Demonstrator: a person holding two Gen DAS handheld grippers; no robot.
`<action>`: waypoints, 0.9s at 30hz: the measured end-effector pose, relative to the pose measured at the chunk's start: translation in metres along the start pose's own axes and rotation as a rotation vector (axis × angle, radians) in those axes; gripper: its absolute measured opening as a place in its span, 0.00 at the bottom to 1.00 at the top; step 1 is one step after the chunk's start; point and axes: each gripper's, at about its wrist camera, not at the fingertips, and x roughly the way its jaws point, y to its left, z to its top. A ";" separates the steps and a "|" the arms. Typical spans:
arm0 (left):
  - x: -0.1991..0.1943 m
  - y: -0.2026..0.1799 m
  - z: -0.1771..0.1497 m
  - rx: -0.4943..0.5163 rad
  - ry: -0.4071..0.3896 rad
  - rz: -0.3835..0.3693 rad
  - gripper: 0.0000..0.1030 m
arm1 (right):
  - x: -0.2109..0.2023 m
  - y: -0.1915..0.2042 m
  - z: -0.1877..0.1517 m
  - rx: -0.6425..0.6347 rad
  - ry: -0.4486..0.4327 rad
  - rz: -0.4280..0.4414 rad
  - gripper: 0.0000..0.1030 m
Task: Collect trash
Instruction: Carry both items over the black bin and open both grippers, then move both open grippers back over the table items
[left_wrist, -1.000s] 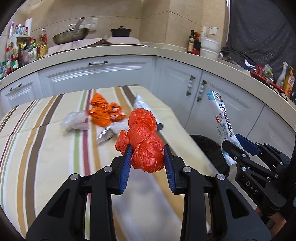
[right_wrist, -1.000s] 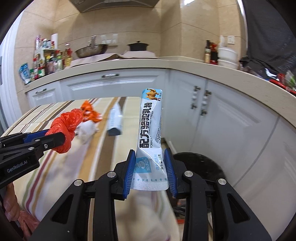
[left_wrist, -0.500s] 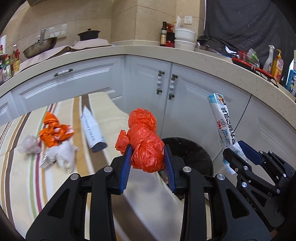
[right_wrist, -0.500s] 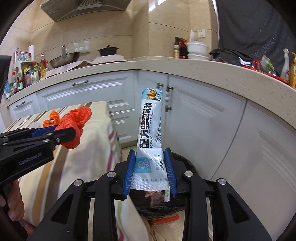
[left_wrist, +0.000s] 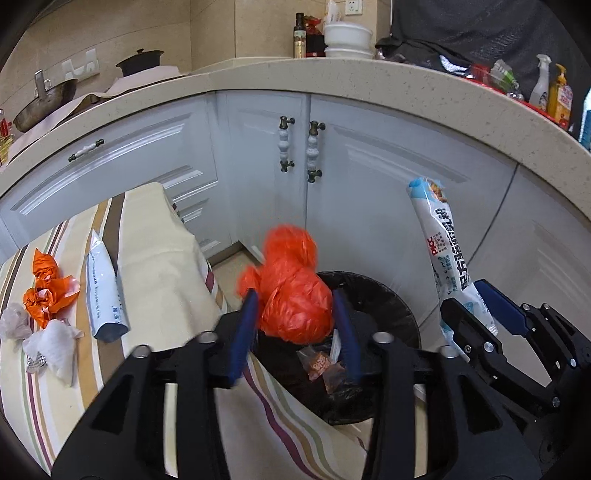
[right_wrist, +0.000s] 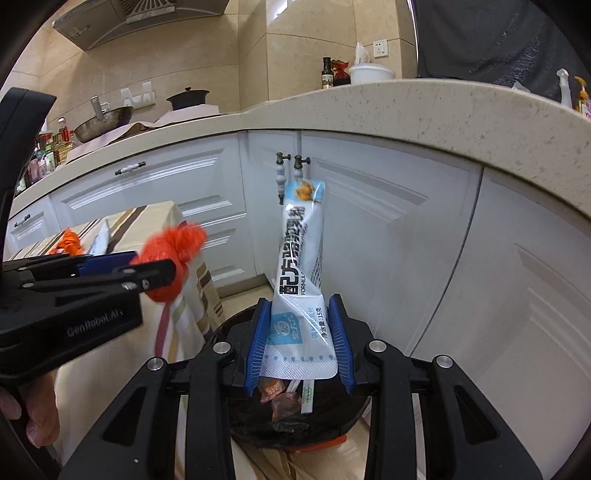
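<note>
My left gripper (left_wrist: 295, 325) has just been opening around the light, crumply orange bag (left_wrist: 293, 295) over the bin (left_wrist: 388, 299), while the limp sachet (right_wrist: 301, 280) slackens at 12 o'clock in my opening right gripper (right_wrist: 299, 339).

A: What carries the trash here?
B: A table under a striped cloth (left_wrist: 155, 258), lower left of the left wrist frame.
A: And on it?
B: Crumpled orange wrappers (left_wrist: 48, 291), a white-blue packet (left_wrist: 105, 295) beside them, white tissue wads (left_wrist: 55, 347), and a pale crumpled bag (left_wrist: 13, 325) at the left edge.
</note>
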 end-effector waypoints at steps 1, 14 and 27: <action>0.003 0.000 0.001 -0.004 0.004 0.003 0.50 | 0.004 -0.002 -0.001 0.007 0.001 -0.003 0.47; -0.024 0.029 -0.002 -0.061 -0.015 0.013 0.60 | -0.009 -0.001 0.004 0.033 -0.017 -0.012 0.53; -0.093 0.122 -0.038 -0.162 -0.076 0.141 0.62 | -0.027 0.083 0.018 -0.056 -0.051 0.119 0.53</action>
